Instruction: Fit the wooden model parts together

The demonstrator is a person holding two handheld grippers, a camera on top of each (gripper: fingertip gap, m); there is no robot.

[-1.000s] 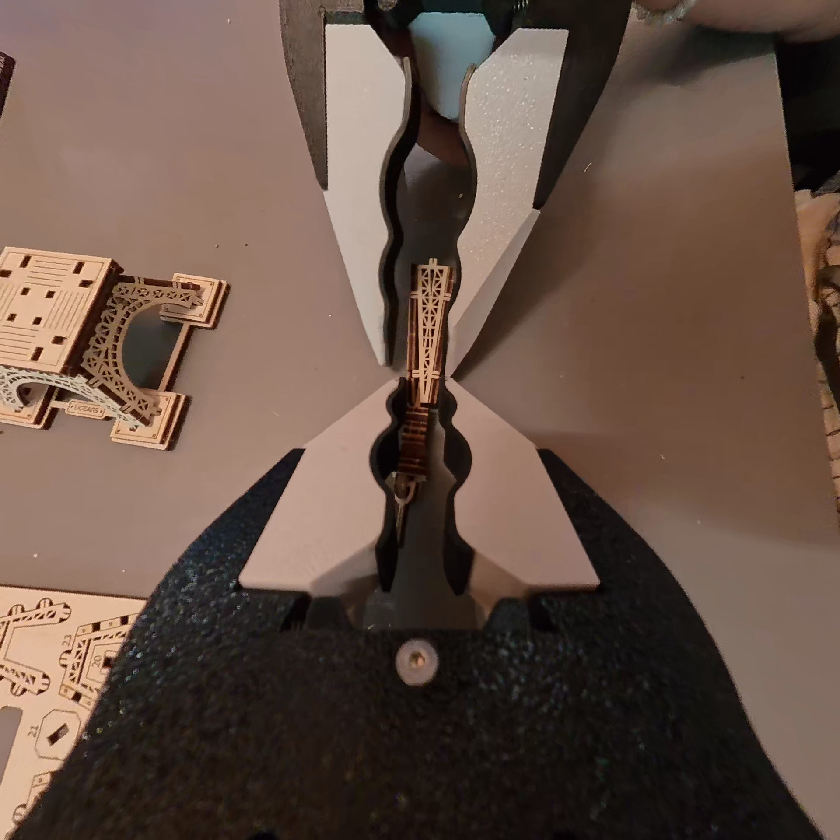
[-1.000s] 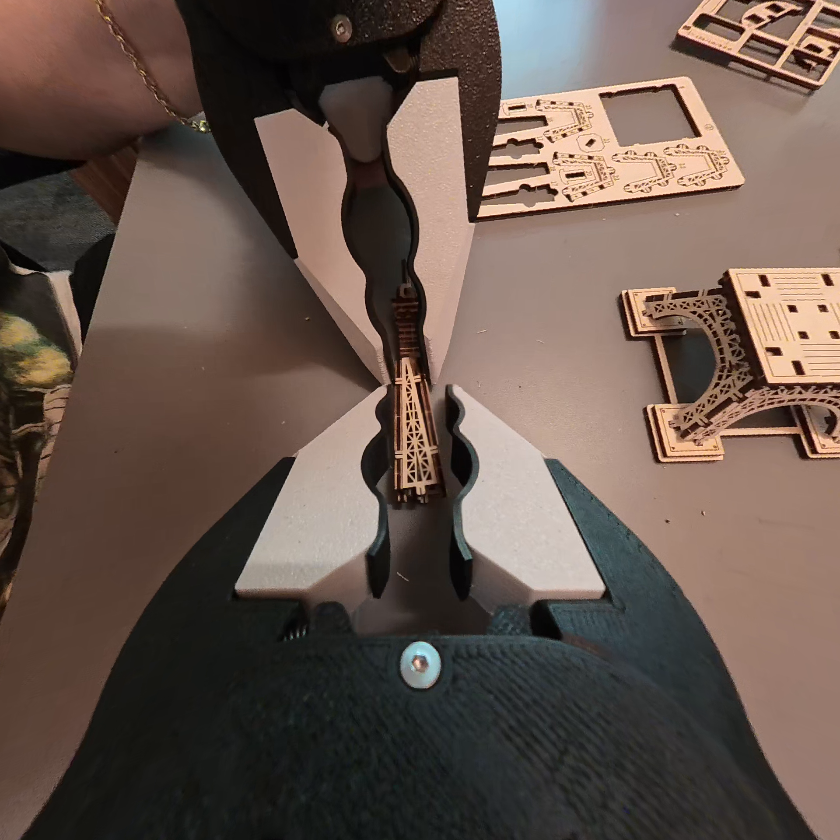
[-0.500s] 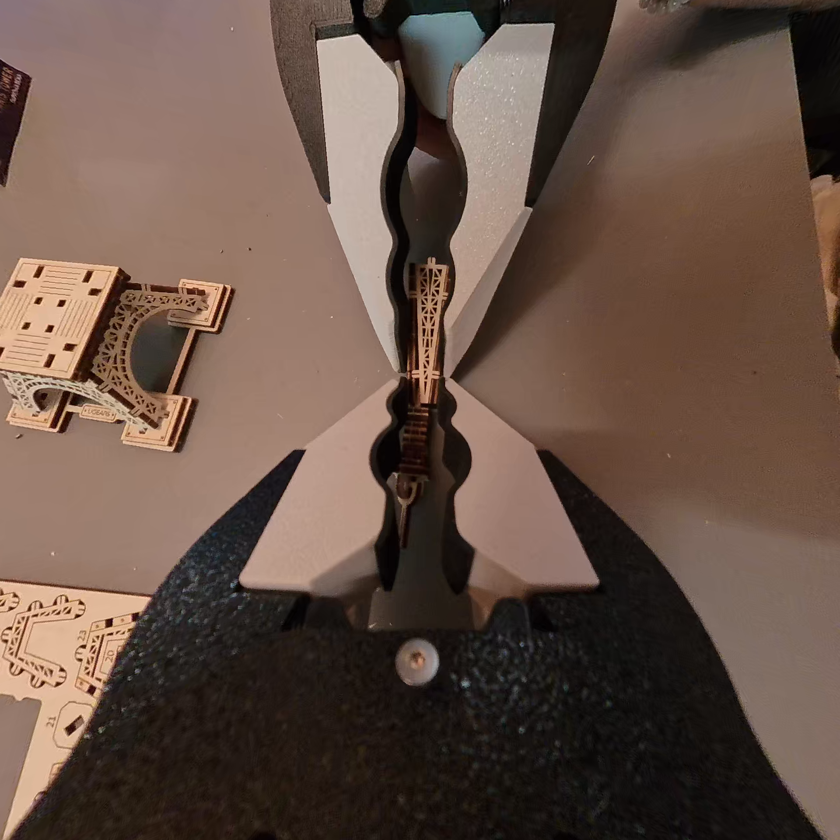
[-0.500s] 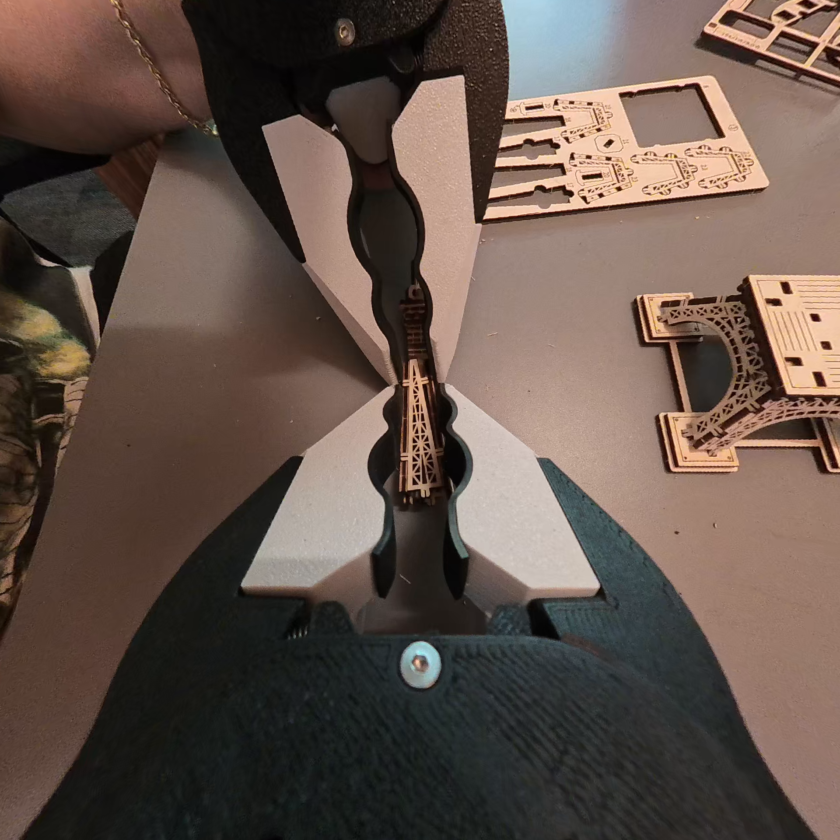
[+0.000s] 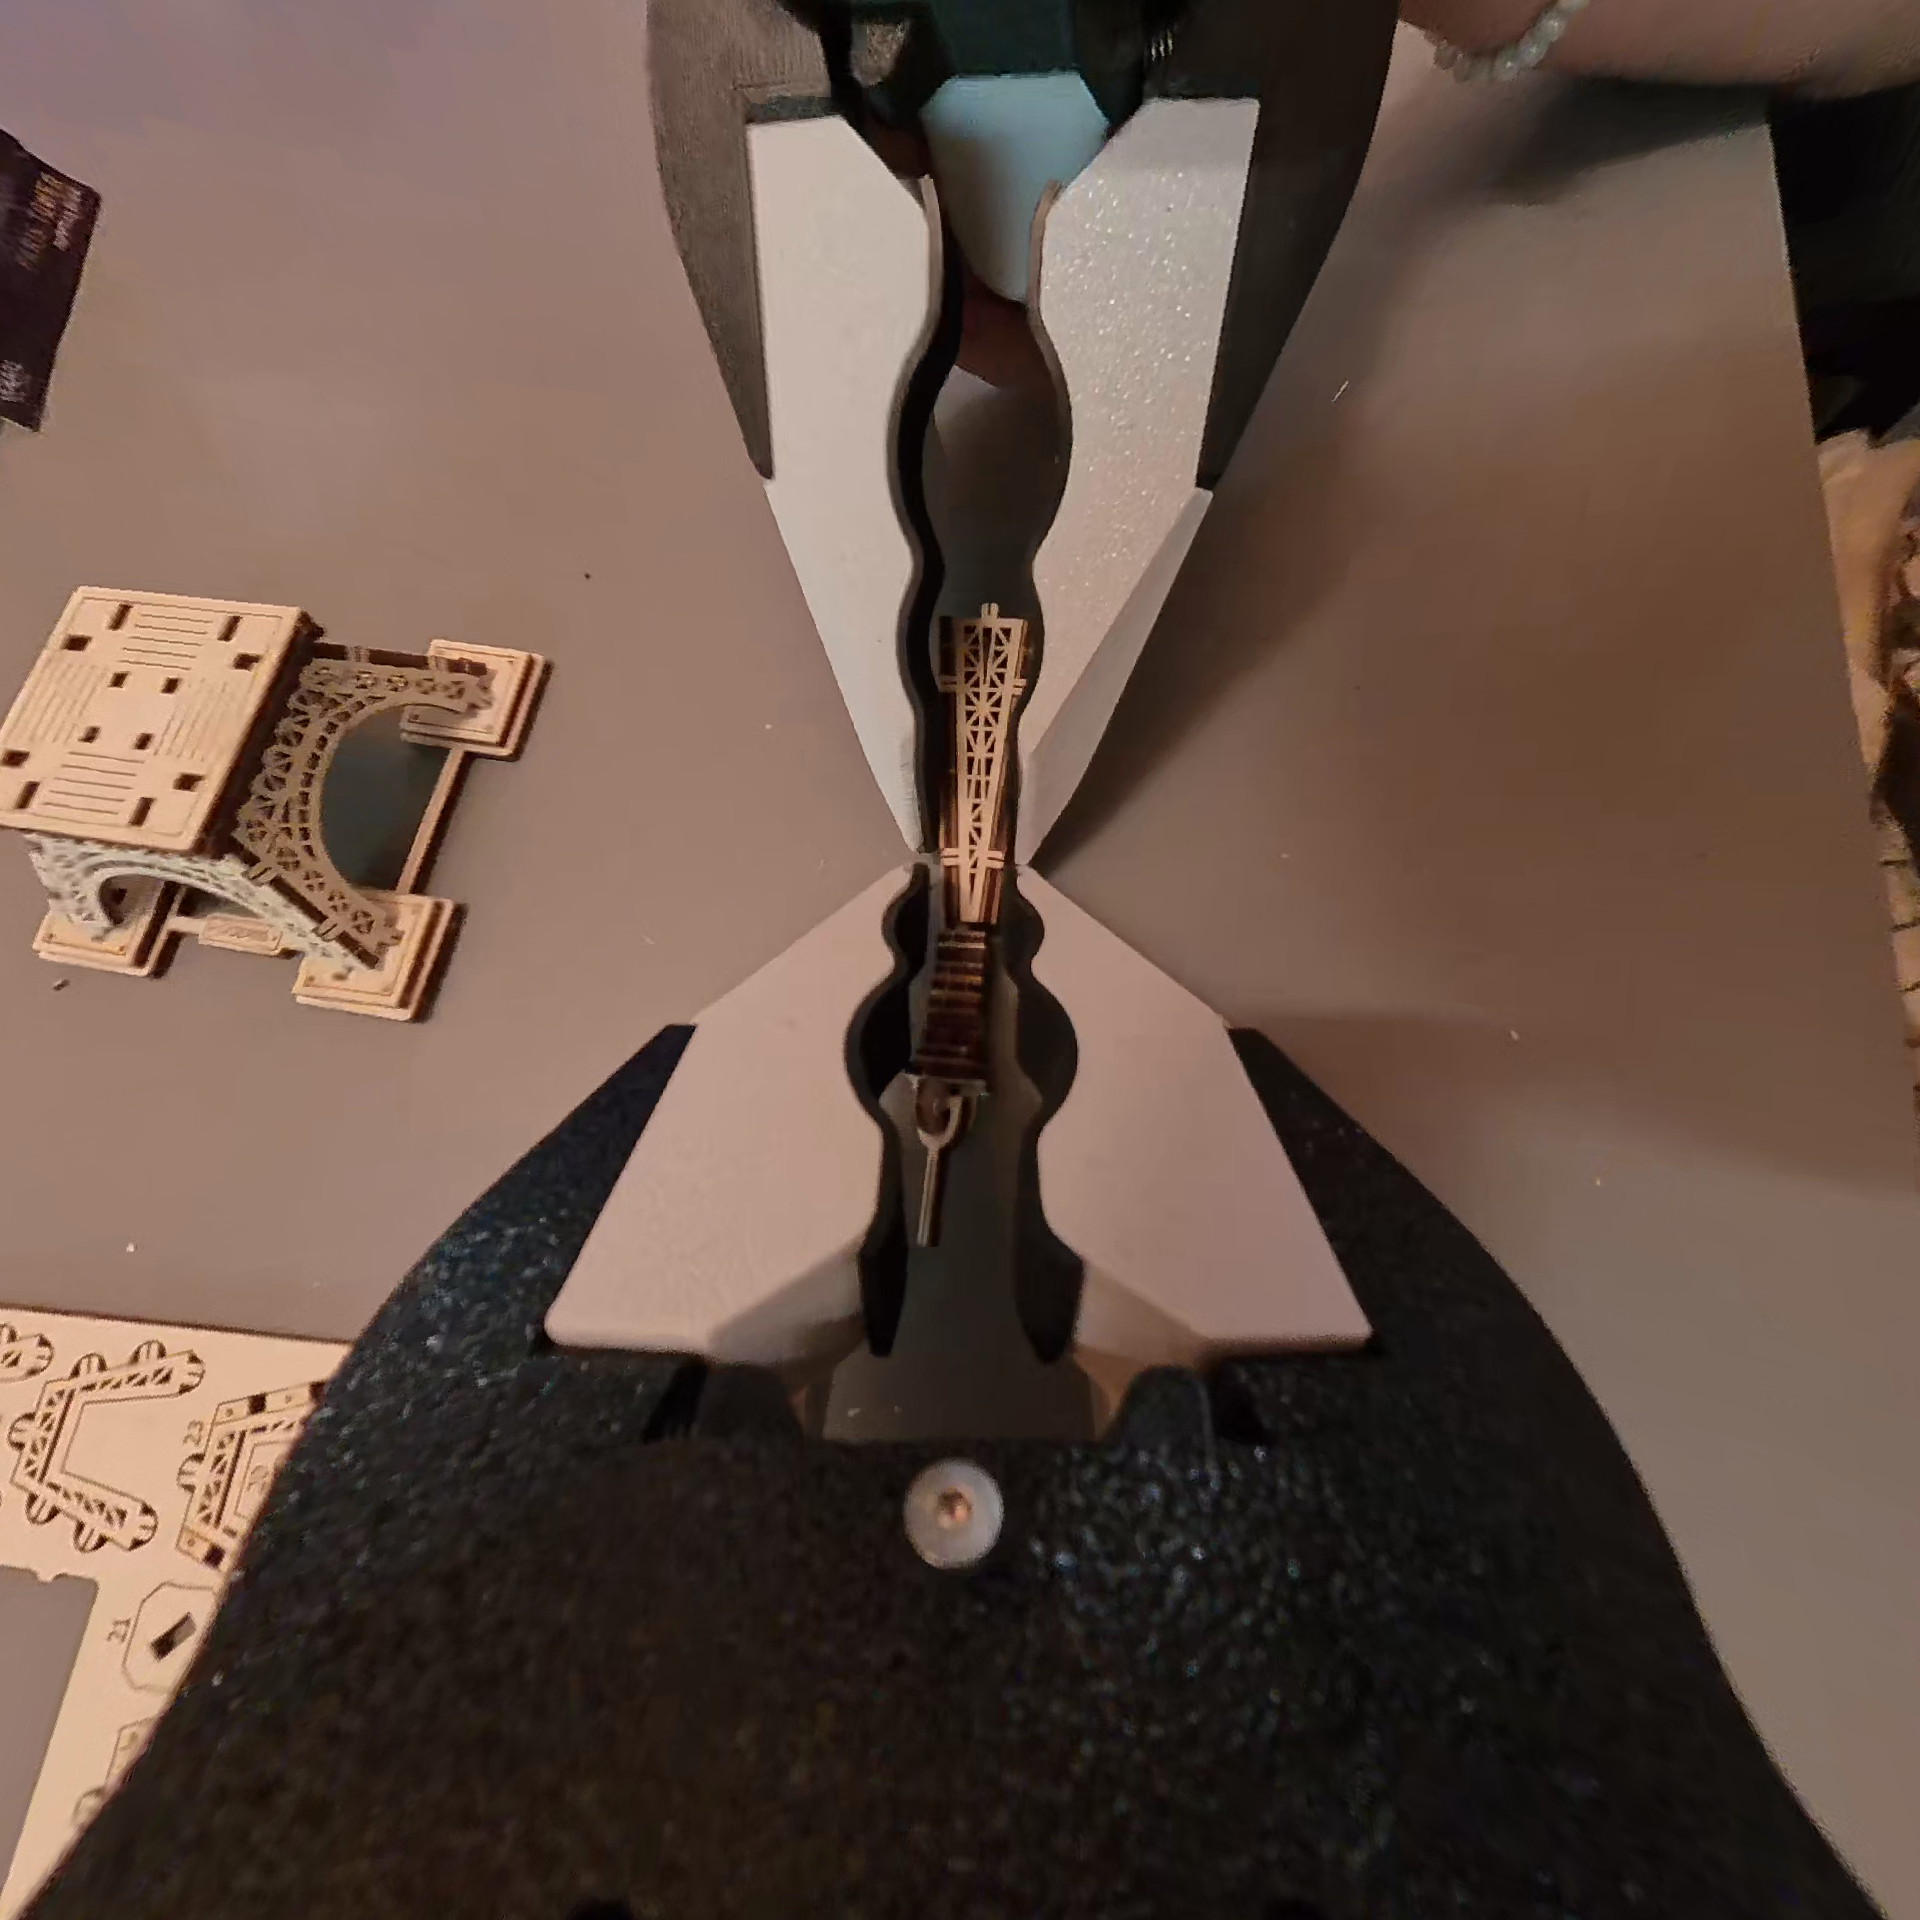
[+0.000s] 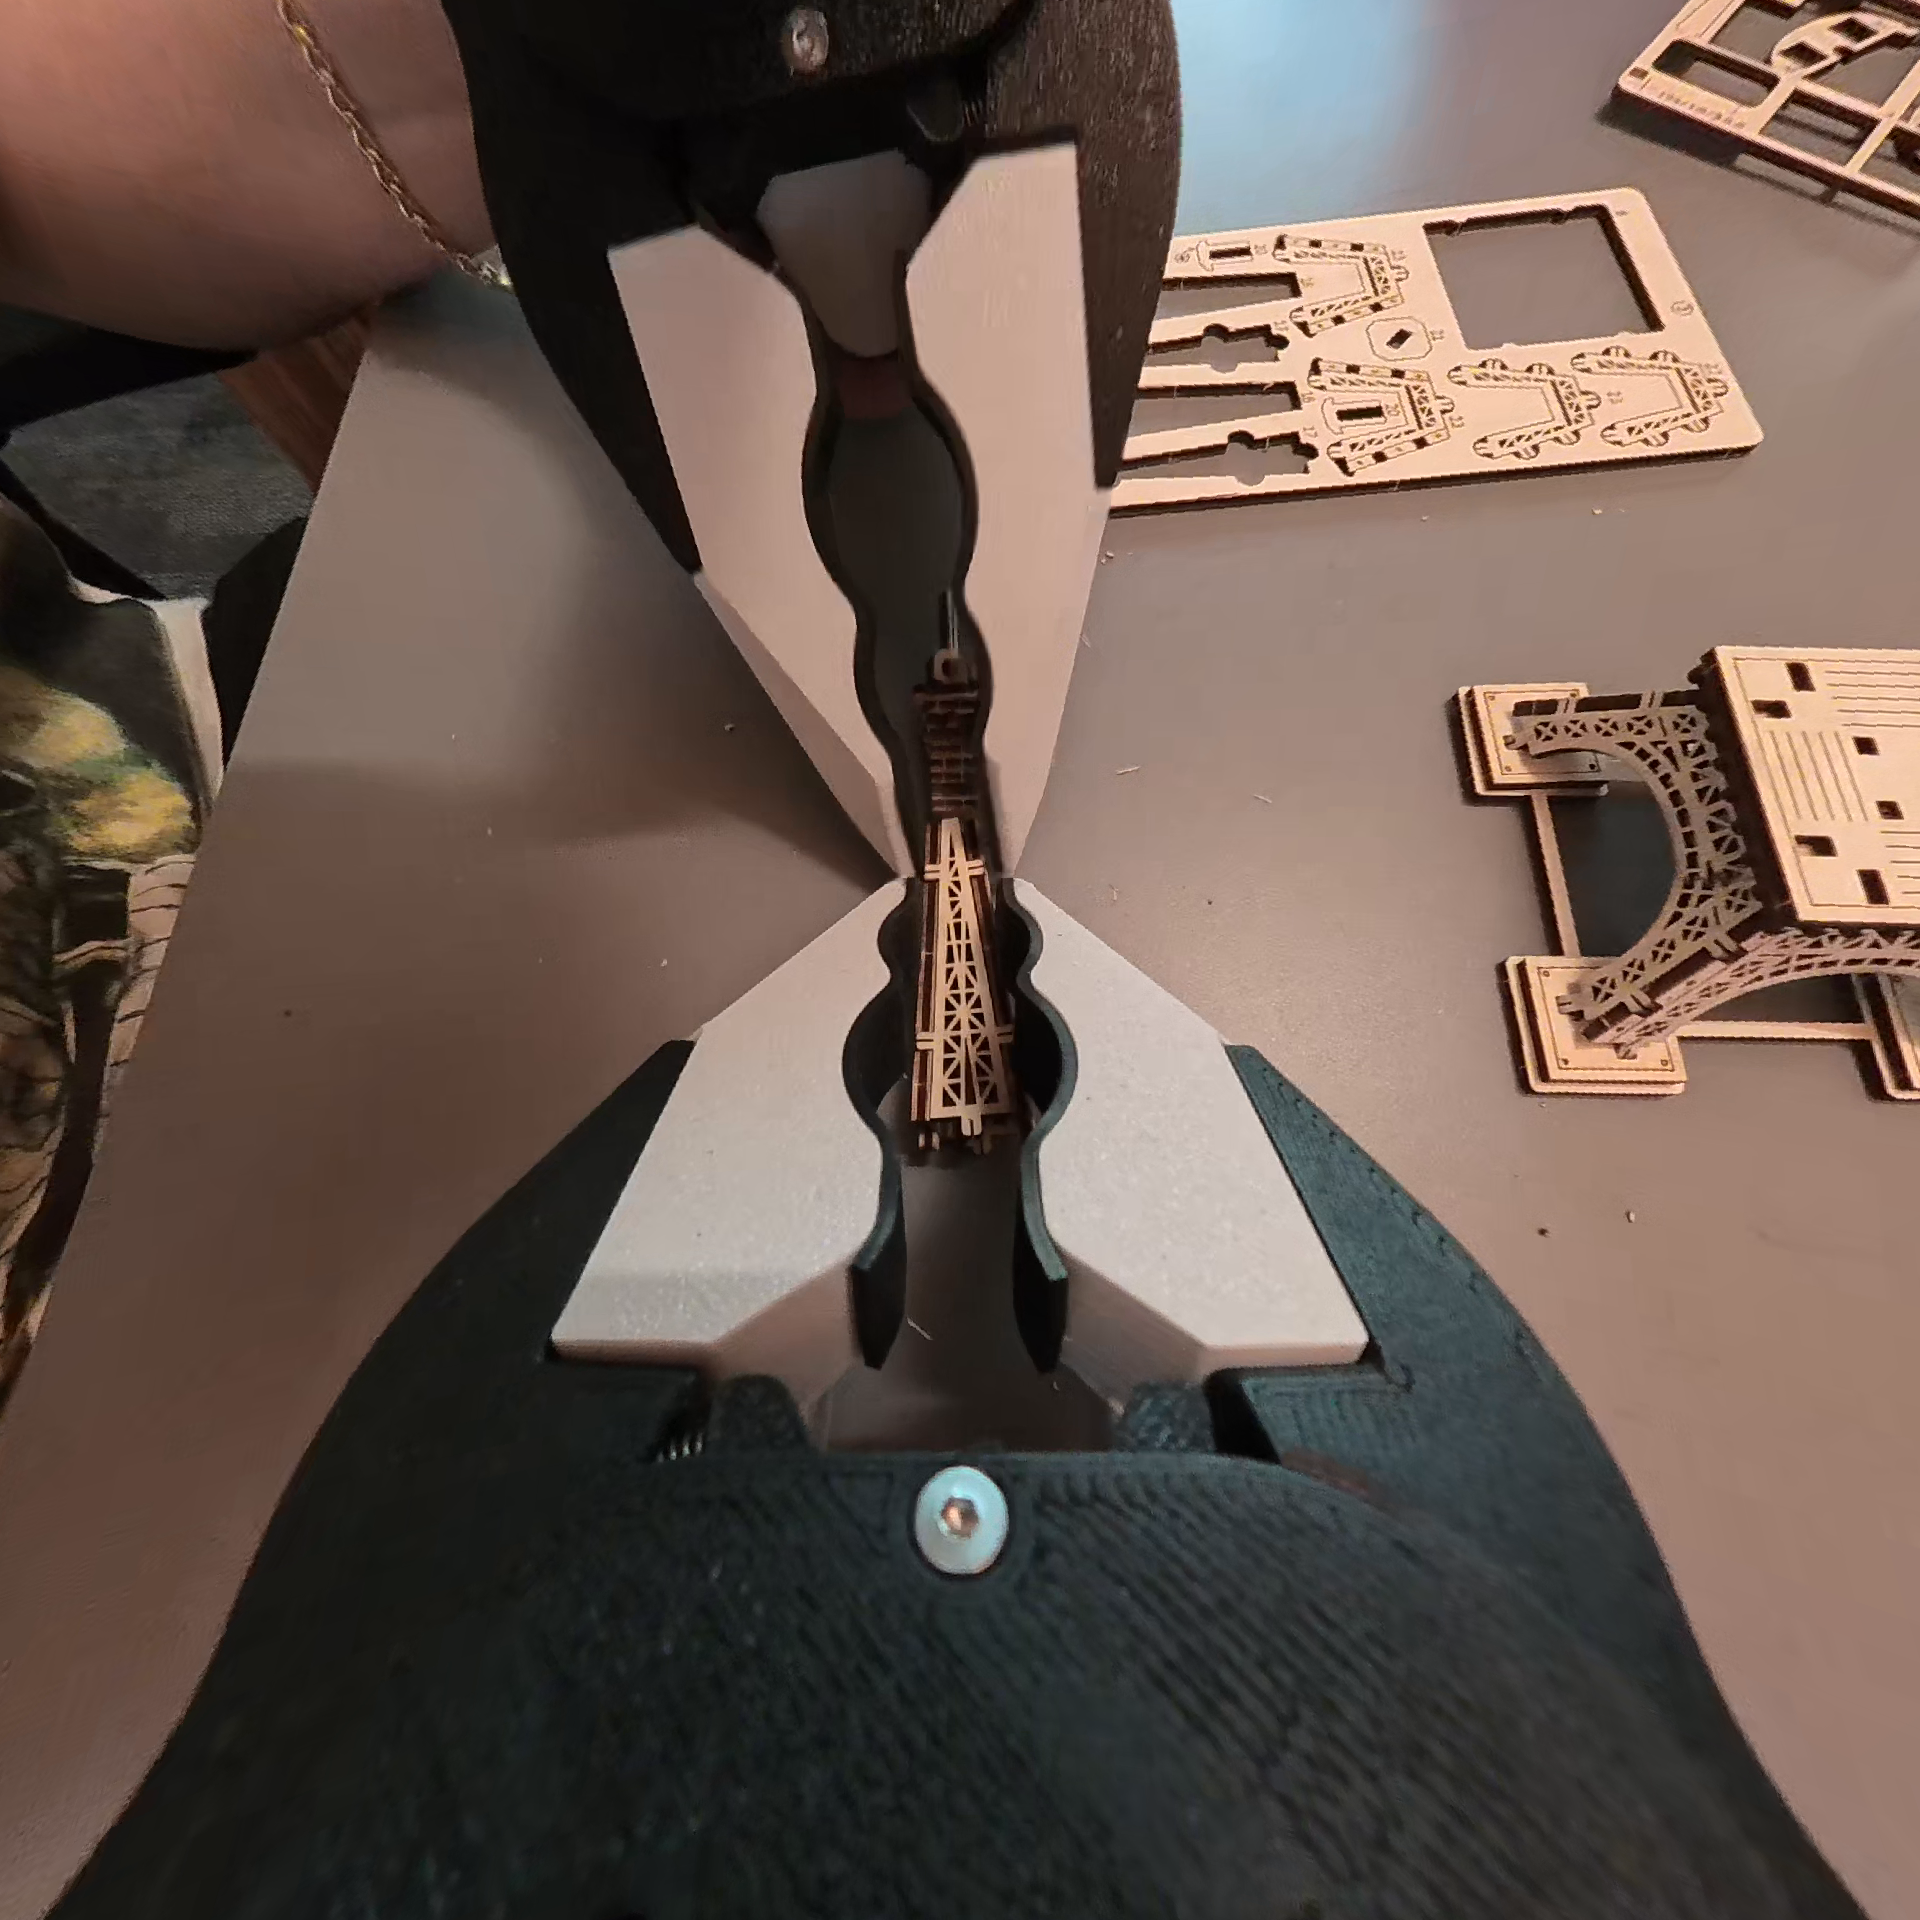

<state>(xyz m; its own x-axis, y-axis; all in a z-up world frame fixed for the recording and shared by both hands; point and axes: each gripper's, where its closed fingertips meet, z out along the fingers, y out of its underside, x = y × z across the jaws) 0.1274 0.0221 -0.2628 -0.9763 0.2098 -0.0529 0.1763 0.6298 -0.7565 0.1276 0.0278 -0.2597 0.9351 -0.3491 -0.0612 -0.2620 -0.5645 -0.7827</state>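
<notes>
In the left wrist view, the left gripper (image 5: 961,883) points toward twelve o'clock, its jaws drawn narrow around the dark narrow end of the wooden tower spire (image 5: 971,831), whose thin mast points back toward the camera. The right gripper (image 5: 971,821) comes down from twelve o'clock, tip to tip with the left one, and clamps the spire's pale lattice end. The grey table (image 5: 1455,935) runs to an edge at three o'clock, where patterned fabric (image 5: 1881,831) shows. At nine o'clock stands the arched tower base (image 5: 239,800); a cut-out part sheet (image 5: 114,1455) lies at eight o'clock and a dark card (image 5: 36,281) at ten o'clock.

In the right wrist view, the right gripper (image 6: 961,888) is nearly closed on the lattice end of the spire (image 6: 961,935). The left gripper (image 6: 951,842) grips the far end. The tower base (image 6: 1714,894) sits at three o'clock, the part sheet (image 6: 1455,343) at one o'clock, and another wooden frame (image 6: 1787,94) in the far corner. A forearm (image 6: 208,156) with a thin chain shows at eleven o'clock.
</notes>
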